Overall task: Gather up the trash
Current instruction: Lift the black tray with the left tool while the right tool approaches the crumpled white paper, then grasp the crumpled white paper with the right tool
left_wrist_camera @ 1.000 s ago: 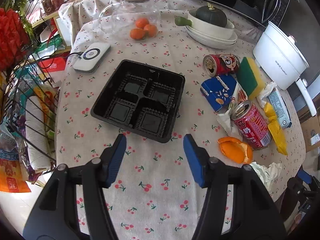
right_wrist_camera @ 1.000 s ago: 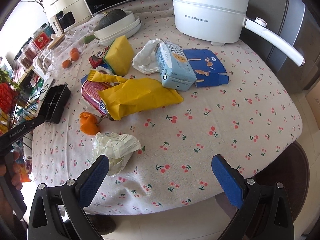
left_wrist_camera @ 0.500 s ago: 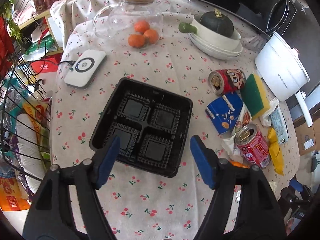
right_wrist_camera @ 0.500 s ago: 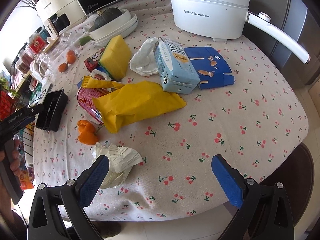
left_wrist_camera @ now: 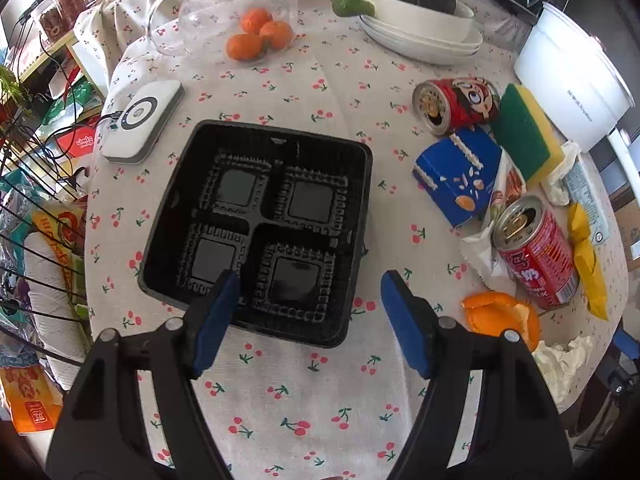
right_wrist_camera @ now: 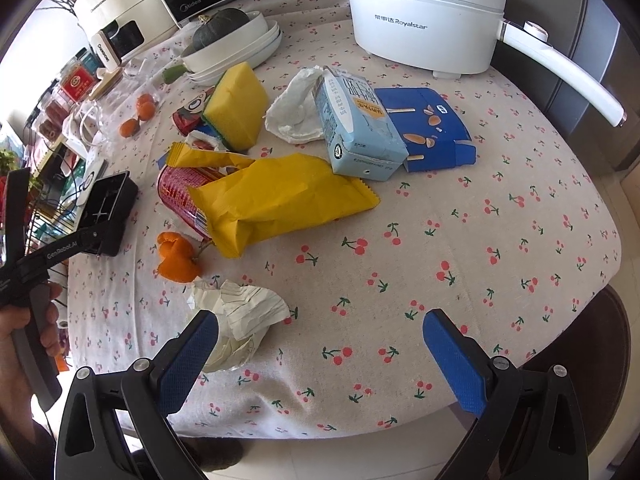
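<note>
A black four-pocket plastic tray (left_wrist_camera: 280,130) lies empty on the cherry-print cloth. My left gripper (left_wrist_camera: 310,280) hovers open over its near right corner, left pad above a pocket, right pad outside the rim, neither touching. To the right lie a blue snack box (left_wrist_camera: 460,176), two red cans (left_wrist_camera: 536,252), orange peel (left_wrist_camera: 500,316) and a yellow wrapper (left_wrist_camera: 584,252). My right gripper (right_wrist_camera: 320,316) stands wide open and empty near the table's front edge, crumpled paper (right_wrist_camera: 236,320) just beside its left pad. Beyond it lie the yellow wrapper (right_wrist_camera: 280,200) and a light blue carton (right_wrist_camera: 356,124).
A white electric pot (right_wrist_camera: 424,20) stands at the back. A sponge (left_wrist_camera: 524,132), a bowl with a squash (left_wrist_camera: 416,4), oranges (left_wrist_camera: 260,34) by a glass jar and a white device (left_wrist_camera: 140,120) share the table. A wire rack (left_wrist_camera: 32,240) stands off its left edge.
My left gripper has come forward and down onto the tray's near corner, and its jaws have spread wider. The right gripper has stayed almost where it was.
</note>
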Demonstrator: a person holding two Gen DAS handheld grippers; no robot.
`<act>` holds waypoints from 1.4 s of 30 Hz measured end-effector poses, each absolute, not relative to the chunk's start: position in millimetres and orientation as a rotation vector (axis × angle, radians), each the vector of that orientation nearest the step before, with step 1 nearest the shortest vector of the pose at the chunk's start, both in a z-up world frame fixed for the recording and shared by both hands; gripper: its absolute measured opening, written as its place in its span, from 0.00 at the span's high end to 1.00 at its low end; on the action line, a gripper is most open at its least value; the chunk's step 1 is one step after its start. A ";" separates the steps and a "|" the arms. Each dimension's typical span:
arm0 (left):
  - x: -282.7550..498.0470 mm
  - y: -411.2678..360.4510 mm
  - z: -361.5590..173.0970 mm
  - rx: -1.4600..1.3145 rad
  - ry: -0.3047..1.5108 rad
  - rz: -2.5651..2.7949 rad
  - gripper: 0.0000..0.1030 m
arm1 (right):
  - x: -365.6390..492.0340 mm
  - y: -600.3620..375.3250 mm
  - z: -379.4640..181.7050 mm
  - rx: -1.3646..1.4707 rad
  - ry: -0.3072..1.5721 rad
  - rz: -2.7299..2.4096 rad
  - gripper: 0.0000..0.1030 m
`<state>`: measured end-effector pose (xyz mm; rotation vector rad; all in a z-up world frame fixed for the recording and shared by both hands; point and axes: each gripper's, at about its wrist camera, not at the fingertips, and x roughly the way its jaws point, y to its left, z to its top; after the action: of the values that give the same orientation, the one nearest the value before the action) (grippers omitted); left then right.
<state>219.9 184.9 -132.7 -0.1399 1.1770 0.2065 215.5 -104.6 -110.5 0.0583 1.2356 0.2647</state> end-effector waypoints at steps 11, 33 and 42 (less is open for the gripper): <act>201.9 178.7 -125.7 -0.098 1.203 0.237 0.87 | 213.1 -101.0 -103.0 0.037 1.208 0.278 0.00; 193.2 220.8 -115.0 -0.265 1.116 0.226 0.15 | 212.9 -36.0 -137.5 -0.104 1.239 0.394 0.59; 193.4 222.2 -120.9 -0.200 1.136 0.268 0.15 | 204.7 -36.8 -124.9 -0.117 1.232 0.457 0.77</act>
<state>193.4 222.2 -120.9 -0.2002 1.1363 0.2679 204.7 -36.8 -124.9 -0.1170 1.2322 0.4575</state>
